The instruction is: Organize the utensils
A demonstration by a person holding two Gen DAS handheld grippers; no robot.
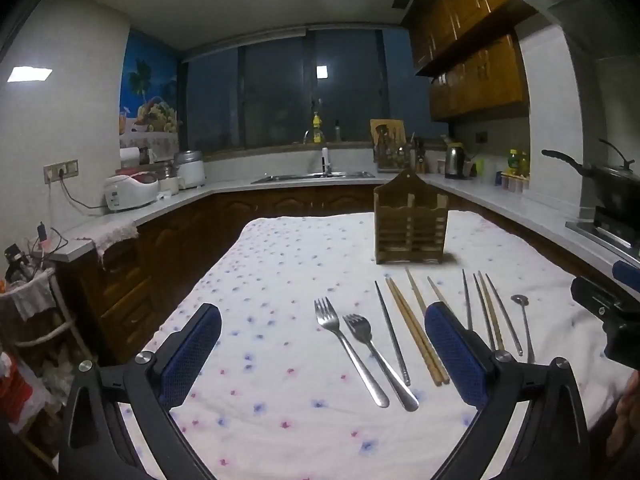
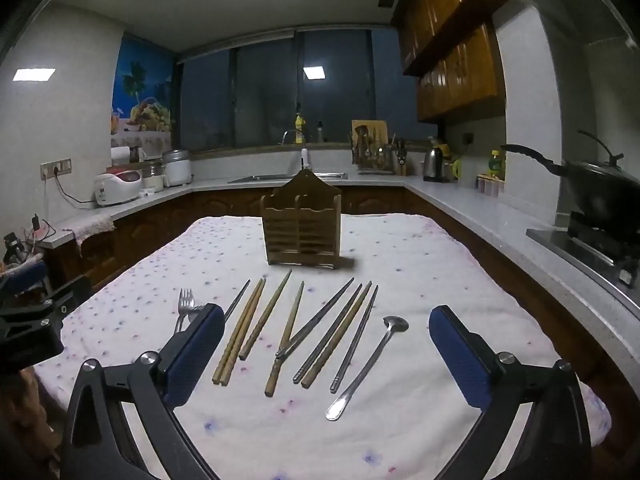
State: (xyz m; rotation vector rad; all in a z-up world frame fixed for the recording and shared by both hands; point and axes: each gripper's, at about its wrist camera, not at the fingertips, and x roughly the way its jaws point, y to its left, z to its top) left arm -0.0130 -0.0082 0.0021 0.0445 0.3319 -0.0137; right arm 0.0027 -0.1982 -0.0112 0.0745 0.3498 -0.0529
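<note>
A wooden utensil holder (image 1: 410, 227) (image 2: 302, 226) with two compartments stands upright at the far middle of the cloth-covered table. In front of it lie two steel forks (image 1: 348, 346), several wooden chopsticks (image 2: 240, 330), several metal chopsticks (image 2: 320, 330) and a small steel spoon (image 2: 370, 360). The spoon also shows in the left wrist view (image 1: 524, 322). My left gripper (image 1: 322, 354) is open and empty above the forks. My right gripper (image 2: 326, 354) is open and empty above the chopsticks. The forks (image 2: 185, 306) are partly hidden behind my right gripper's left finger.
The table has a white flowered cloth (image 1: 280, 280). Kitchen counters run around it: rice cookers (image 1: 130, 190) at left, a sink (image 1: 316, 178) at back, a kettle (image 1: 454, 162) and a wok on a stove (image 2: 600, 196) at right. The right gripper's body (image 1: 612, 320) shows at the left view's right edge.
</note>
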